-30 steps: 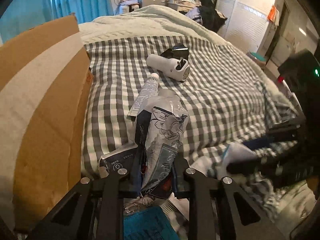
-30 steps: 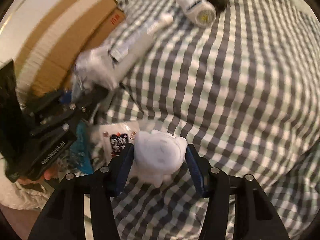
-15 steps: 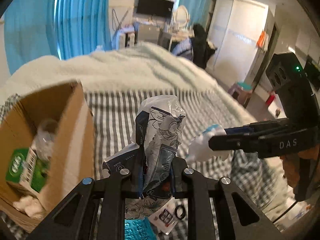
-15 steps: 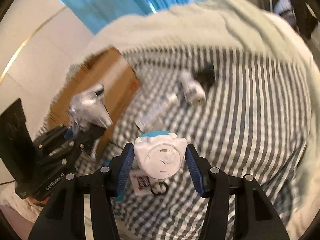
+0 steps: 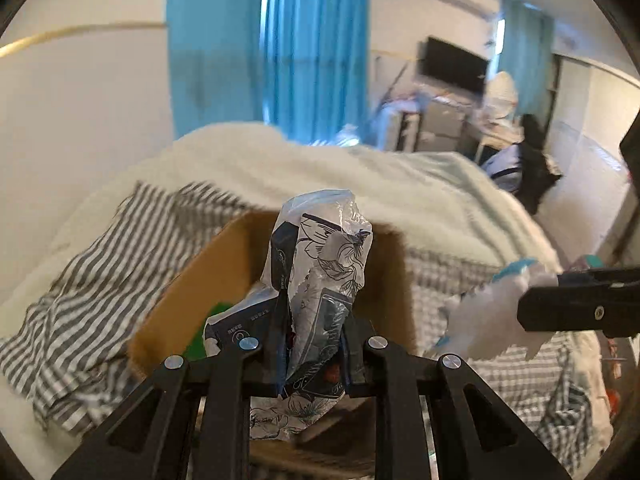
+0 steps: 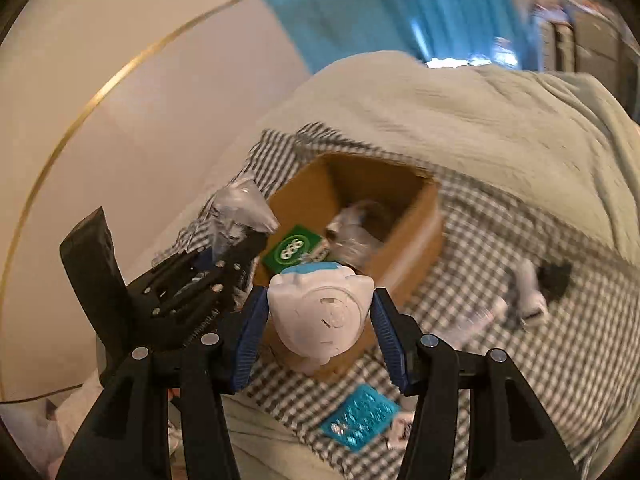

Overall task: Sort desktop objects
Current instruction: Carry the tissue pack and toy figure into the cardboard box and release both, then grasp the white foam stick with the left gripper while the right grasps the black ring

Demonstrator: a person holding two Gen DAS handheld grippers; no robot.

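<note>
Above, the left gripper (image 5: pixel 312 360) pinches a crinkled floral plastic packet (image 5: pixel 320 280) between nearly closed jaws, held over the near edge of the open cardboard box (image 6: pixel 416 240). To its right, the right gripper (image 6: pixel 318 332), jaws about half open, clamps a white toy with a blue top (image 6: pixel 320 312) just in front of that box. Inside the box lie a green pack (image 6: pixel 294 248) and clear wrapping. Near on the checked sheet (image 6: pixel 520 360) lies a teal blister pack (image 6: pixel 360 416); far right, a white device (image 6: pixel 528 288).
</note>
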